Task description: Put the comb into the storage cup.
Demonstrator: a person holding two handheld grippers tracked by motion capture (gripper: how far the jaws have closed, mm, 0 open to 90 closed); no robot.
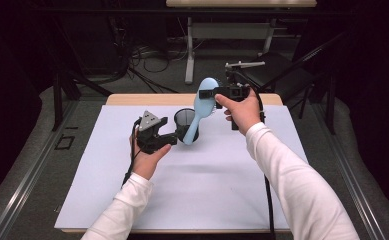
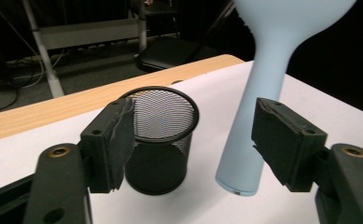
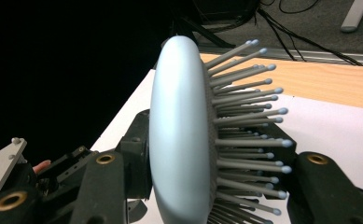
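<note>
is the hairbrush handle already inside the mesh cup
No, the hairbrush handle hangs beside the mesh cup, its end outside the rim.

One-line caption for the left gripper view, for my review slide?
Open left gripper frames a black mesh cup and the pale blue hairbrush handle beside it on the white table.

Bright table, dark surroundings, soft focus

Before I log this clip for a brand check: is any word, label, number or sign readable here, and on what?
None can be read.
Pale blue plastic hairbrush: plain back and handle, no print.
Black wire-mesh cup: no label.
White sheet covering the table: blank.
Right gripper, shut on the brush head, and left gripper: no markings legible.
</note>
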